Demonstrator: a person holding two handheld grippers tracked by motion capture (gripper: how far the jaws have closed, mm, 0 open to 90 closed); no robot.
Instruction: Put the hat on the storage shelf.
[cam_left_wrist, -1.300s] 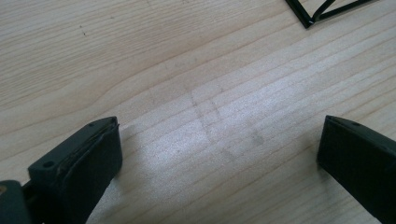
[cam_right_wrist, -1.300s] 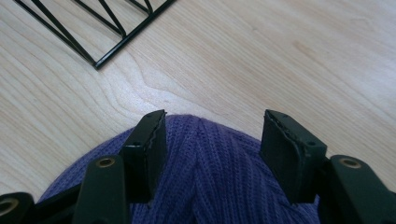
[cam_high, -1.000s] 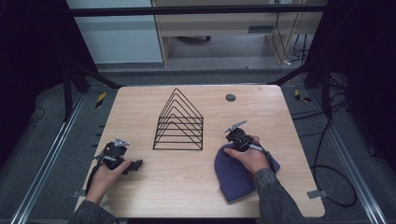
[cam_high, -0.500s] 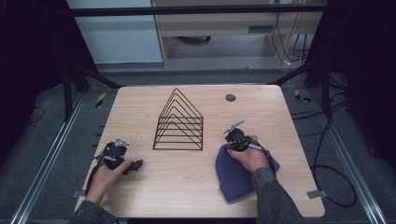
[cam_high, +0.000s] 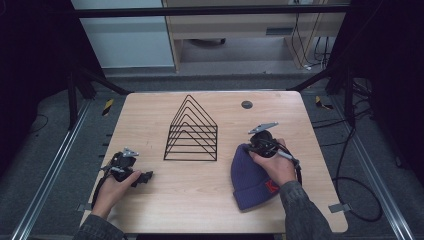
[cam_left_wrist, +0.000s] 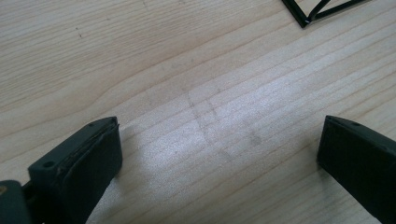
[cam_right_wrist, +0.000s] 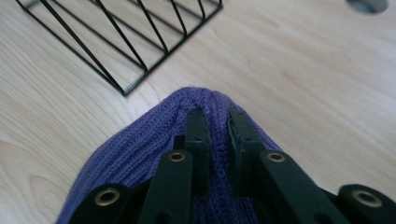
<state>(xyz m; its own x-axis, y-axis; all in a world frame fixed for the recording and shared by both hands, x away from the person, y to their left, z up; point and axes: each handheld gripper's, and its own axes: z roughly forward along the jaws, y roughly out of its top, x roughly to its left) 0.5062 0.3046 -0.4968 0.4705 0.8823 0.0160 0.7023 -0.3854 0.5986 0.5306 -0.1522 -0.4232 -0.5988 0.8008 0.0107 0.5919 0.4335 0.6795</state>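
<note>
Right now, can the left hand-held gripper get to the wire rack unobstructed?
Probably yes: the left hand-held gripper is open, with bare table between it and the wire rack; the beanie lies off to the right.

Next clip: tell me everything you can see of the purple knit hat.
The purple beanie is rib-knit and soft-looking, with a folded cuff bearing a small red mark. It lies flat on the wooden table, crown toward the black wire rack but apart from it. The right gripper has its jaws closed on a pinch of fabric at the crown; the person's hand rests over it.
</note>
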